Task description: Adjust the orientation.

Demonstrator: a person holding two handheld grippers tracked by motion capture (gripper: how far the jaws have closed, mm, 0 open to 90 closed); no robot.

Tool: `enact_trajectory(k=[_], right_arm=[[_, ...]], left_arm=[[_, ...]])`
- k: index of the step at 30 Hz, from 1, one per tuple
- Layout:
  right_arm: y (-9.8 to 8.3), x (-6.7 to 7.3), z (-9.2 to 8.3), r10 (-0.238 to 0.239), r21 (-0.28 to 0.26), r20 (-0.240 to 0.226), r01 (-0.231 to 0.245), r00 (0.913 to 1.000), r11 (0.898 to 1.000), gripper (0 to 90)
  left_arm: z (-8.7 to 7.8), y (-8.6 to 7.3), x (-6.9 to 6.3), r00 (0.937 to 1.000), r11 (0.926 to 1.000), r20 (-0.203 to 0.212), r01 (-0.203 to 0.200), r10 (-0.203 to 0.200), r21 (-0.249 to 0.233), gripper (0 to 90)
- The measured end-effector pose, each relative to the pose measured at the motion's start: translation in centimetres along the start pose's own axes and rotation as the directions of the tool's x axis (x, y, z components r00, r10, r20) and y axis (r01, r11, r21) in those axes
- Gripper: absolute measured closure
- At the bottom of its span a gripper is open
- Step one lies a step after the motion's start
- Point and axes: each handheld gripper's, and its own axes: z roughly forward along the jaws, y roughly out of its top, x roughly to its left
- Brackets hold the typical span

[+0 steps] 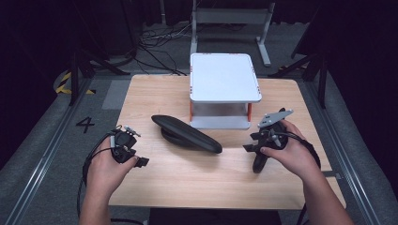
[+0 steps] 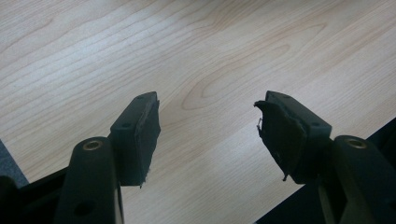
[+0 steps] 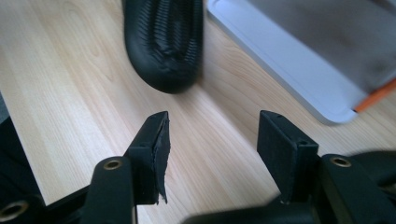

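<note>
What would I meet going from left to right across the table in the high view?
left gripper → black oblong object → right gripper. The white two-tier stand sits farther back, overlapping the last two in the order.

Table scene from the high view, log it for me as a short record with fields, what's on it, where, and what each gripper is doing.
surface: light wooden table
centre: black shoe, lying on its side, ridged sole toward the right gripper
far side: white two-tier stand with orange posts, top bare
shoe to stand: shoe in front of the stand's base; contact cannot be told
left gripper: hand-held, jaws open over bare wood, holding nothing
right gripper: hand-held, jaws open, aimed at the shoe, holding nothing
</note>
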Motion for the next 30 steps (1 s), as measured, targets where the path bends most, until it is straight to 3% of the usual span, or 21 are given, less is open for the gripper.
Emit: enact_trajectory(k=[6, 13, 15, 25, 30], right_arm=[[1.5, 2.4, 2.5, -0.081, 0.040, -0.030, 0.082, 0.9962, 0.996, 42.9], [3.0, 4.4, 6.2, -0.170, 0.083, -0.042, 0.173, 0.9845, 0.981, 40.9], [3.3, 4.7, 7.1, -0.198, 0.091, -0.035, 0.201, 0.9795, 0.975, 39.7], [4.5, 5.4, 9.9, -0.243, 0.114, -0.015, 0.243, 0.9700, 0.963, 39.1], [4.6, 5.5, 10.9, -0.277, 0.140, -0.009, 0.276, 0.9608, 0.951, 48.5]], left_arm=[[0.1, 0.1, 0.1, 0.9999, 1.0000, 0.006, -0.010, 0.010, 0.003, 37.6], [0.4, 0.6, 0.1, 0.9998, 0.9999, 0.014, -0.015, 0.015, 0.005, 37.6], [0.5, 0.6, 0.1, 0.9997, 0.9998, 0.019, -0.016, 0.016, 0.006, 37.5], [0.9, 0.9, 0.2, 0.9994, 0.9997, 0.028, -0.020, 0.020, 0.016, 37.4], [0.9, 0.8, 0.3, 0.9993, 0.9997, 0.031, -0.019, 0.018, 0.018, 37.4]])
